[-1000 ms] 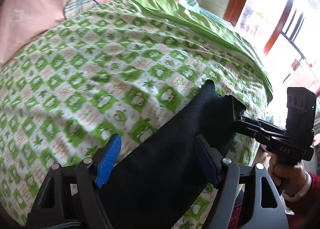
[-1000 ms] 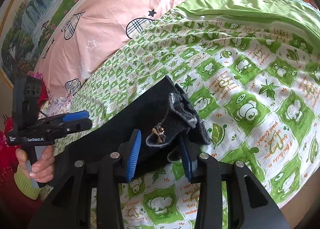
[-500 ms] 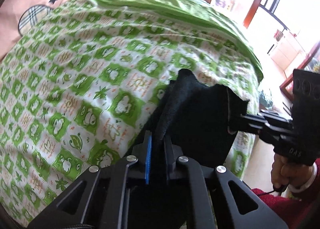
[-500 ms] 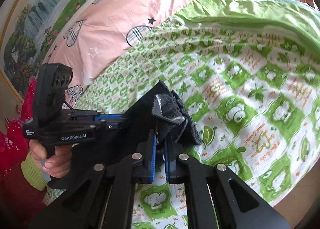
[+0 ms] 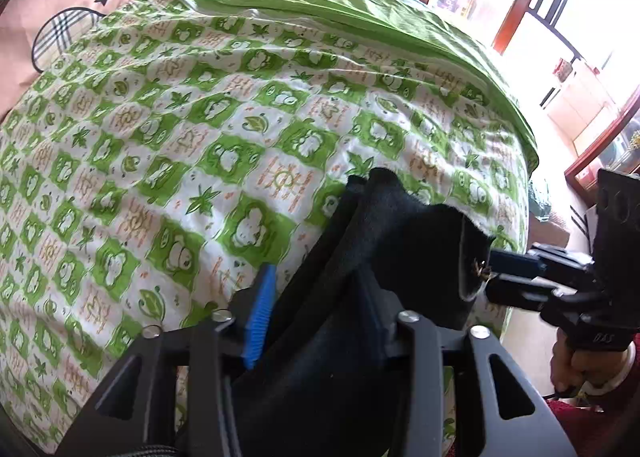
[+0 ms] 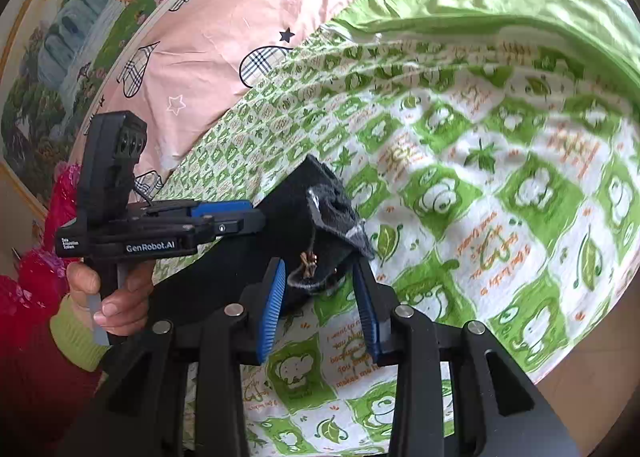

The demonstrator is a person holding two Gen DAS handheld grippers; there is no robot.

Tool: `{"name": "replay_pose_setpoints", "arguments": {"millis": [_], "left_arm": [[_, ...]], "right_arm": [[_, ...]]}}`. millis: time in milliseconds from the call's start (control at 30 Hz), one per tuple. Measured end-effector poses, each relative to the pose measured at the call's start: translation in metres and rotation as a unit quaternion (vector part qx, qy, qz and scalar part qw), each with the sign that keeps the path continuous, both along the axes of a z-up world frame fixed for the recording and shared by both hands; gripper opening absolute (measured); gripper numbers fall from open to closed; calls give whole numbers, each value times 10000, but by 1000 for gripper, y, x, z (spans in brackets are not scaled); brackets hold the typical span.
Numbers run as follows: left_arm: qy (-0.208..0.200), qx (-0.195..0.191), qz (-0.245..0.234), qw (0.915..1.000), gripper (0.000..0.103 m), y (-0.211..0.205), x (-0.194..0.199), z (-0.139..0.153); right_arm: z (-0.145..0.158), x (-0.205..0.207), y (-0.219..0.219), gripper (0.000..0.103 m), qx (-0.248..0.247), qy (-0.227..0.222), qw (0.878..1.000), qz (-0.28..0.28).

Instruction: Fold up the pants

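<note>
Both claws spring open on the pants

Half a second ago each claw was pinched tight on black cloth; now both have spread. The pants lie as a dark strip along the near edge of the bed, on the green checked quilt. One end is bunched up, with its grey lining turned outward and a small bow hanging at the hem.

The left gripper stands wide open with a ridge of the fabric running up between its fingers, and the blue pad is clear of the cloth. The right gripper is also open, its two pads set either side of the bunched end without pressing on it. Neither claw has hold of anything.

This looks like a regrip or a set-down early in the fold, since the garment is crumpled, not flat. To do the step well, the bunched end wants spreading first: take the hem beside the bow with the right claw and a clean single edge with the left, then draw the two apart along the bed's edge until the strip lies smooth. Pinching through several layers at once would likely lock the wrinkle in. The cloth sits close to the edge, so a careless tug could slide it off the quilt, and the pink sheet farther back offers no help
</note>
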State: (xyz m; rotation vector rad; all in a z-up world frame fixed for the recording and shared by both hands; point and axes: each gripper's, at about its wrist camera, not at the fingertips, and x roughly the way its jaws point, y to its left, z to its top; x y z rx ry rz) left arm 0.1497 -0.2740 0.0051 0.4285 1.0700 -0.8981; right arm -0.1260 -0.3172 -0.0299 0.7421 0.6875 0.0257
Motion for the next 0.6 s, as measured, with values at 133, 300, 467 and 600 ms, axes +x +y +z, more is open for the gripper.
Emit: {"name": "replay_pose_setpoints", "arguments": {"millis": [133,300,467,600], "left_arm": [[81,92,-48,9999,54,-13,7,-7],[545,32,-165,9984,31,-26,18,-22],[564,-98,-338,9978,12,-36,16,-18],[635,-496,-227,9965,10,-20,15,-3]], "right_arm": [[-12,5,4,37,287,48,9995,73],[-17,12,8,37,230,-77,9997,98],[-14,20,17,26,-65,-175,9995,272],[-7,22,21,13,-99,-304,9985,442]]}}
